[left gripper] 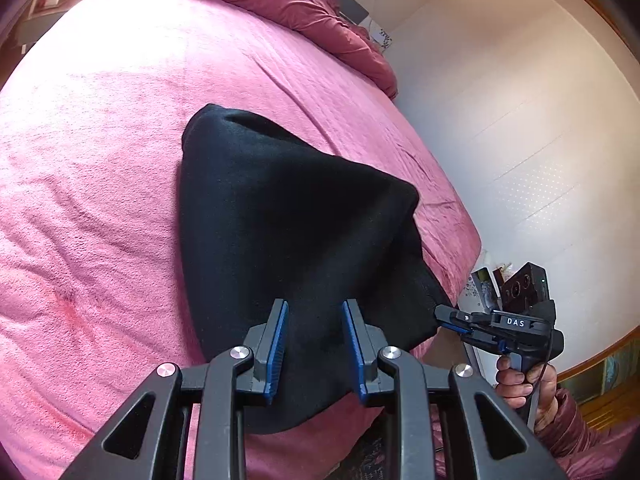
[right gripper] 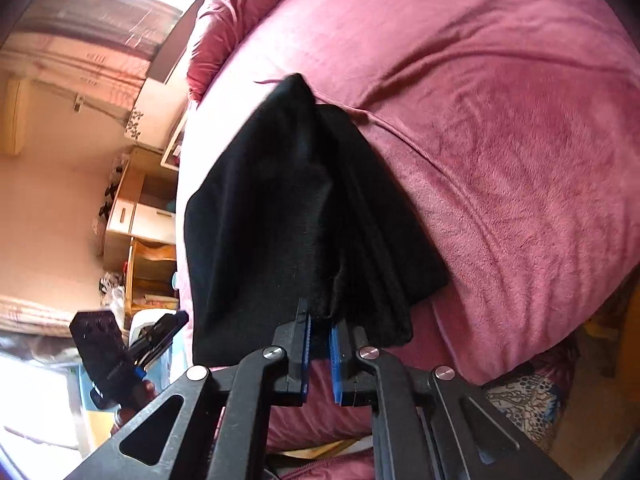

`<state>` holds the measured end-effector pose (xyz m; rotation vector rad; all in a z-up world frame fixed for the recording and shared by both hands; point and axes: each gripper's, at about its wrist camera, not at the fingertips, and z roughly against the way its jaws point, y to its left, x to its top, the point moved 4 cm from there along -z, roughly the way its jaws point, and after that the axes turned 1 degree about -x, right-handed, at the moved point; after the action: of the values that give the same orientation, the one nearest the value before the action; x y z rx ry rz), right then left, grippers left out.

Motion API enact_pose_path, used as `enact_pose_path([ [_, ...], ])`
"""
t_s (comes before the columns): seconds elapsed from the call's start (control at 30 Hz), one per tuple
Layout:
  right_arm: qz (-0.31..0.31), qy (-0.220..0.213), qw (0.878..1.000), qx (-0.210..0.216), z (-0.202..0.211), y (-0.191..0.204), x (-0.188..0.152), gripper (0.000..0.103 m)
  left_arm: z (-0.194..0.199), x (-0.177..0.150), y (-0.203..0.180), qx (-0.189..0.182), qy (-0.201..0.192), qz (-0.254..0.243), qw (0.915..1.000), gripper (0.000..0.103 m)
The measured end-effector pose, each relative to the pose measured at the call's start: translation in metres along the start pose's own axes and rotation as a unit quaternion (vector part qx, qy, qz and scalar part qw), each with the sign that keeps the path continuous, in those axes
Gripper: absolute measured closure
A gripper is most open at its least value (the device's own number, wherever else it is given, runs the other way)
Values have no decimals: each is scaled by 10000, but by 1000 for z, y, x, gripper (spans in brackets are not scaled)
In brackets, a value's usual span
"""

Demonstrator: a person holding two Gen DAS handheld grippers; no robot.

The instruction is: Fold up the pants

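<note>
Pants (left gripper: 288,216) lying black near bed (left gripper: 100,200) edge, right gripper (right gripper: 319,320) pinching their corner hem, left gripper (left gripper: 314,308) hanging partly open over cloth, pink blanket spreading bare beyond.

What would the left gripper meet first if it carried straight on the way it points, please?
Most likely the black pants lying right ahead of the left gripper, on the pink bed cover; depth is hard to judge.
</note>
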<state>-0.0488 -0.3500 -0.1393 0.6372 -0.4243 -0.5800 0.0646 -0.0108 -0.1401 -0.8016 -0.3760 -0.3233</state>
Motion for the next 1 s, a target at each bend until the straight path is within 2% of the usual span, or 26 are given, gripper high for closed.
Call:
enact_pose_path([
  [0.07,124,7,9999,-42,6,3,-4,96,-3,-1,-4,-38,27,-89,9999,75],
  [0.13,210,62,9994,-264,8,3,-9,96,-8,-3,-8,-37,110,-195,9997,75],
  [0.3,49,251,9960,-859,-18,-27,-10,96,-35,-12,-2,283,578,-184,9978,75],
  [0.4,40,385,9926,-1155,-37,-44,-12,96,-45,-14,0,252,638,-108,9976,75],
  [0.47,17,424,9921,-1178,-42,-46,-12,96,-47,-14,-1,274,644,-126,9975,75],
  [0.53,155,385,9920,-1192,-39,-39,-11,96,-41,-11,-4,244,551,-157,9981,75],
  [0.63,371,417,9910,-1216,-34,-29,-11,94,-26,-1,1,171,270,-2,9995,66],
  [0.67,420,424,9911,-1186,-31,-24,-13,90,-20,5,5,166,146,87,9997,64],
  [0.73,442,434,9918,-1114,-26,-20,-13,90,-8,17,15,277,-97,239,9993,53],
  [0.83,502,393,9921,-1077,-14,-15,-9,86,1,36,35,432,-278,532,9973,52],
  [0.9,580,252,9917,-1121,-1,-11,-3,85,2,47,46,452,-317,674,9962,52],
  [0.97,545,14,9927,-1072,11,-7,9,77,-2,57,58,486,-309,857,9947,51],
  [1.0,549,-112,9931,-1034,15,-4,16,74,-5,63,63,456,-309,947,9940,45],
])
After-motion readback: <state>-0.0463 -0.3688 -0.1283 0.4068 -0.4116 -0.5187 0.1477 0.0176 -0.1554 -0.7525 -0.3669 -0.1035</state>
